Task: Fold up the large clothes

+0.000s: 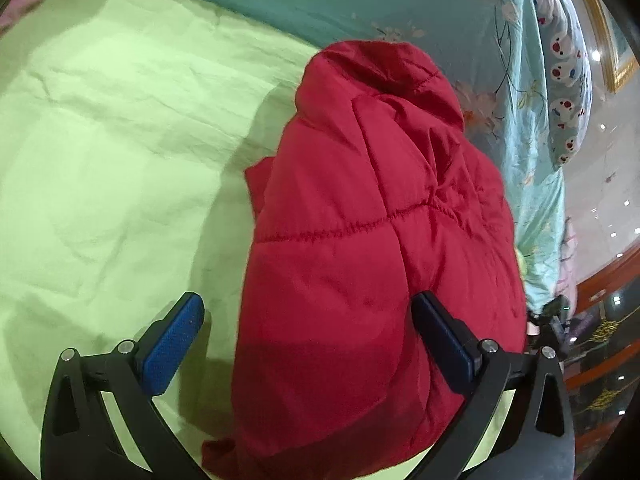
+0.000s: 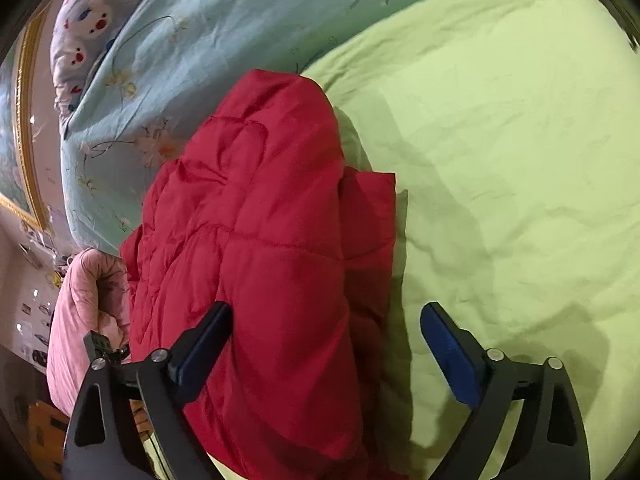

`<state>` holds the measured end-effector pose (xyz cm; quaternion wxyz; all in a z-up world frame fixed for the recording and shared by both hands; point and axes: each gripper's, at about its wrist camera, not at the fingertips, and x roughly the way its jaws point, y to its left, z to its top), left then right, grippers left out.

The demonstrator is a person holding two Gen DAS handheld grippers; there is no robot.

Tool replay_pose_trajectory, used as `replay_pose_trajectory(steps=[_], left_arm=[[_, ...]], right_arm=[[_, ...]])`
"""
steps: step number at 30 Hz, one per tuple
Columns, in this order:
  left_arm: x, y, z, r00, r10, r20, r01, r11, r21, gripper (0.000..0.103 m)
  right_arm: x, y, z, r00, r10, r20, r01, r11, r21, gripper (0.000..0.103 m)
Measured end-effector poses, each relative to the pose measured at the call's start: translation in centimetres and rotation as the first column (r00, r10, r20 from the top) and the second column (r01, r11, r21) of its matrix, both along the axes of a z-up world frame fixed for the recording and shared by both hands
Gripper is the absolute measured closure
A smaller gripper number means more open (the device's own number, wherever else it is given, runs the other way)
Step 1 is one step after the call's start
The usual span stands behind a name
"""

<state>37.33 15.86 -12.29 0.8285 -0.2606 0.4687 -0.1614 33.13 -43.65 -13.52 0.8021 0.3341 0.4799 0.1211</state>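
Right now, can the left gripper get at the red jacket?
Probably yes. The left gripper is open, and the red jacket already bulges up between its fingers on the green sheet. Nothing lies in between.

a bed with a light green sheet point(image 1: 100, 152) carries a red padded jacket point(image 1: 360, 240); behind the jacket lies a teal floral quilt point(image 2: 168, 80).

Red padded jacket point(image 2: 260, 240) on green sheet point(image 2: 500, 140)
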Motion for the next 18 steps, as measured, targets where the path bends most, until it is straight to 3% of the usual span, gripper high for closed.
replay_pose_trajectory(steps=[7, 10, 11, 12, 14, 18], left_arm=[[2.0, 0.1, -2.9, 0.995, -0.051, -0.08, 0.031, 0.972, -0.235, 0.0], [1.9, -0.9, -2.8, 0.995, -0.077, -0.06, 0.061, 0.969, -0.238, 0.002], [1.8, -1.4, -2.6, 0.995, -0.093, -0.045, 0.08, 0.97, -0.229, 0.009], [1.7, -1.7, -2.4, 0.995, -0.092, -0.039, 0.082, 0.973, -0.217, 0.011], [1.5, -1.9, -1.9, 0.996, -0.088, -0.026, 0.08, 0.976, -0.204, 0.025], [0.6, -2.2, -0.4, 0.997, -0.076, 0.009, 0.077, 0.979, -0.188, 0.04]], right_arm=[[1.9, 0.5, -1.4, 0.998, 0.051, -0.026, -0.048, 0.995, 0.09, 0.0], [2.8, 1.3, -1.8, 0.995, 0.09, -0.045, -0.083, 0.986, 0.142, 0.001], [3.1, 1.8, -1.9, 0.993, 0.111, -0.052, -0.102, 0.983, 0.155, 0.002], [3.3, 2.2, -1.9, 0.99, 0.13, -0.056, -0.12, 0.981, 0.151, 0.005], [3.6, 3.5, -1.4, 0.984, 0.167, -0.056, -0.161, 0.981, 0.11, 0.012], [3.2, 3.8, -0.4, 0.983, 0.178, -0.037, -0.173, 0.979, 0.11, 0.042]])
